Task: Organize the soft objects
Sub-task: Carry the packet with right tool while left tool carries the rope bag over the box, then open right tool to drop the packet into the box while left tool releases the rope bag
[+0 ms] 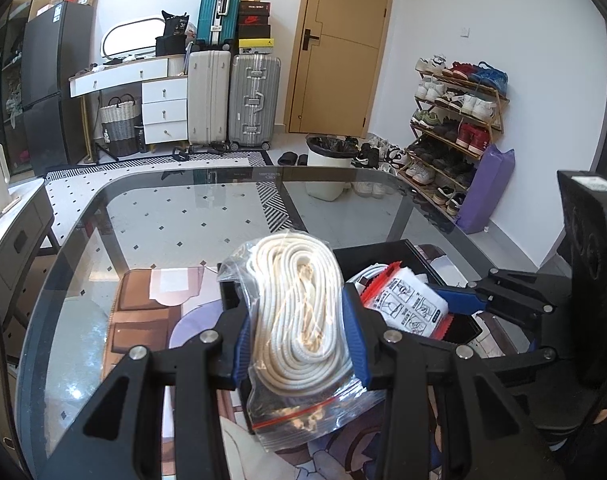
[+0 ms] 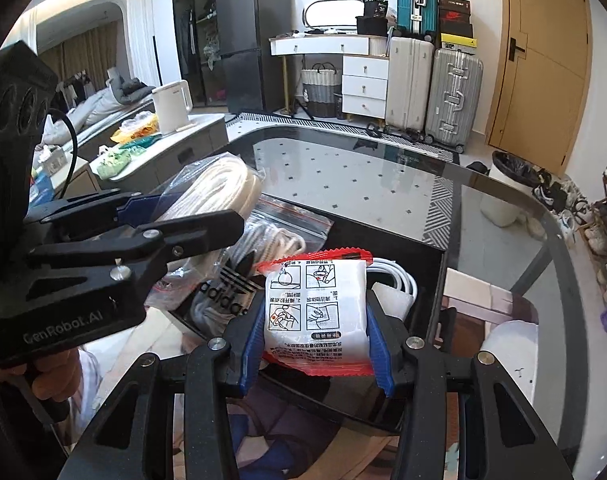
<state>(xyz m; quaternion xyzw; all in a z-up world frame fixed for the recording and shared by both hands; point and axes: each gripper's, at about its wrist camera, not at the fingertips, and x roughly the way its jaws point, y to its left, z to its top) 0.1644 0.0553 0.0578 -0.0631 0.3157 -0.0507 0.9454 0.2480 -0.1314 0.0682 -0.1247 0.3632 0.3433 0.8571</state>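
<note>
My left gripper [image 1: 297, 340] is shut on a clear zip bag of coiled white rope [image 1: 299, 312] and holds it over the left end of a black bin [image 1: 383, 250]. The same bag [image 2: 219, 188] and the left gripper [image 2: 175, 216] show at the left of the right wrist view. My right gripper [image 2: 315, 344] is shut on a white packet with red edges and printed pictures [image 2: 319, 308], above the black bin [image 2: 431, 276]. That packet [image 1: 407, 304] and the right gripper [image 1: 459, 302] show in the left wrist view. In the bin lie a second bagged rope [image 2: 279, 236], an Adidas item [image 2: 227, 292] and a white cable [image 2: 395, 276].
The bin stands on a glass table [image 1: 175, 208] whose rim [image 2: 515, 192] curves round. A white-topped side cabinet [image 2: 159, 148] with a kettle [image 2: 169, 106] stands to the left. Suitcases [image 1: 231, 100], a waste bin [image 1: 329, 166] and a shoe rack [image 1: 451, 128] are behind.
</note>
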